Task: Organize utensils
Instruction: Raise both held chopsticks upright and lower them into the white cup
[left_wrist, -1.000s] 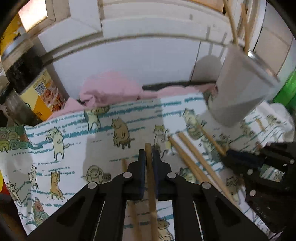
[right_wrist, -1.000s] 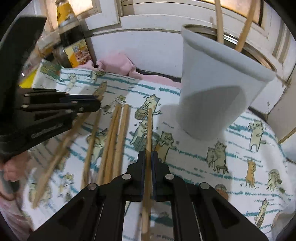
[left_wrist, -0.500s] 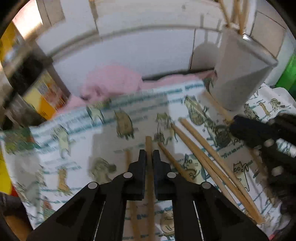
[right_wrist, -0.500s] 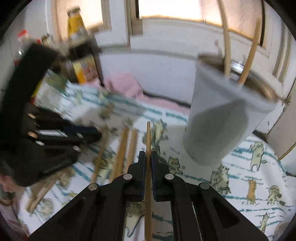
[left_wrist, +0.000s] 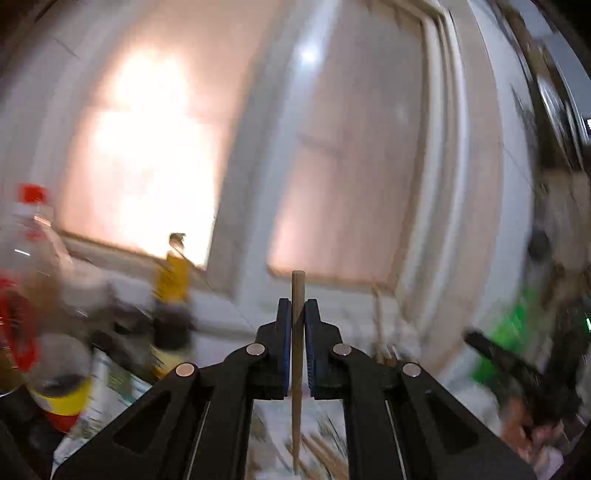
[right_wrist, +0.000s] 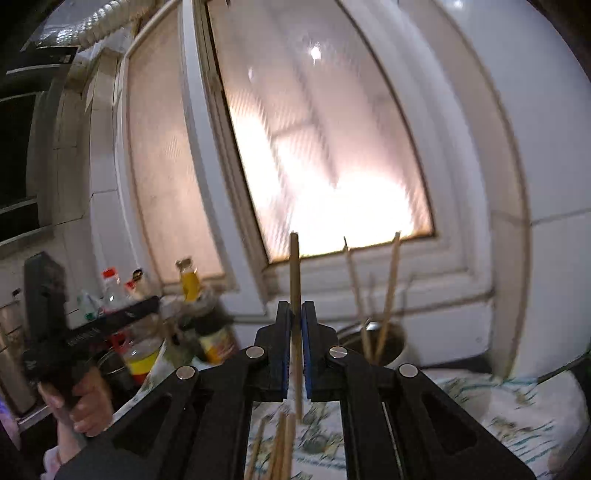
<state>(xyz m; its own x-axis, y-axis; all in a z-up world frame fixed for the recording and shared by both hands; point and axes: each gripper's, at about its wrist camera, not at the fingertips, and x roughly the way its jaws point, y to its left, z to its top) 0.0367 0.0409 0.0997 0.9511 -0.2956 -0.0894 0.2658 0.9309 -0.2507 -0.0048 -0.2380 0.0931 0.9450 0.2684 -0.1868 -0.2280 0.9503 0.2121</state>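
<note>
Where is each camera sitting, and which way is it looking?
Left wrist view: sits on the left gripper, looking along its fingers at a blurred window; the gripper pinches a chopstick.
Right wrist view: sits on the right gripper, facing the window and cup; it pinches another chopstick, and a hand holds the left gripper.
Both show the window, bottles and cat-print cloth.
</note>
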